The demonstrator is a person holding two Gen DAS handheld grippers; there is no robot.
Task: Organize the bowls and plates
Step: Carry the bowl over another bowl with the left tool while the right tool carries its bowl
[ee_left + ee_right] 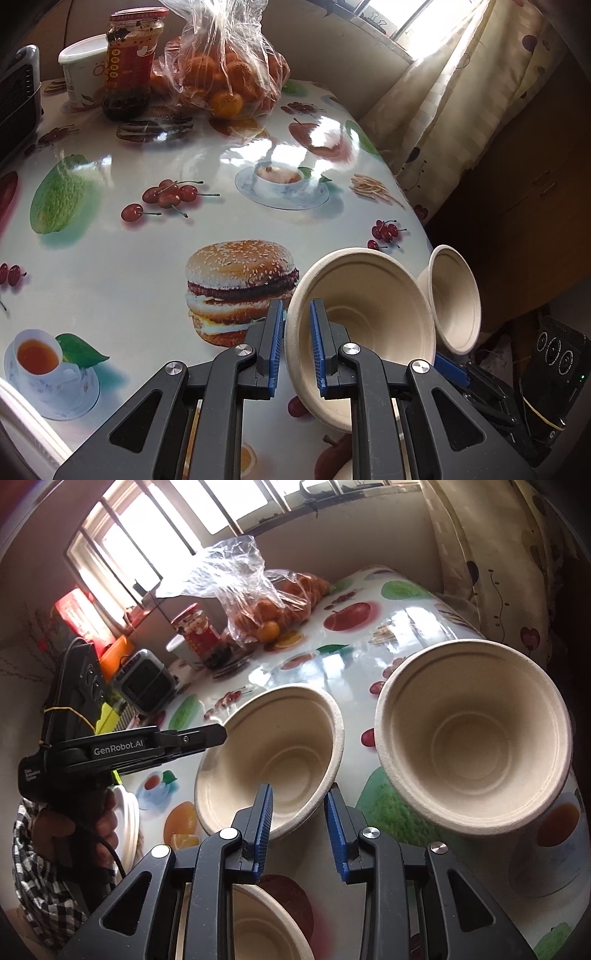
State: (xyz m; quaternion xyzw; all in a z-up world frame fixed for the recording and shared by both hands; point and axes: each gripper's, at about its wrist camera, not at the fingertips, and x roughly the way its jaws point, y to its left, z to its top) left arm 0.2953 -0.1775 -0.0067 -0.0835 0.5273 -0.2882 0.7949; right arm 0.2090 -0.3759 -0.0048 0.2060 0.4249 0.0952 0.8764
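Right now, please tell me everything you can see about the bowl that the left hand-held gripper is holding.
The held bowl is a beige, matte bowl that looks like molded paper pulp, with a thick rolled rim and a ring pressed into its flat bottom. It is empty and tilted up on its side, its opening facing the right wrist camera. The left hand-held gripper pinches its rim, one blue pad inside and one outside. Whether its lower edge touches the fruit-print tablecloth cannot be told. A second similar bowl stands apart on its right.
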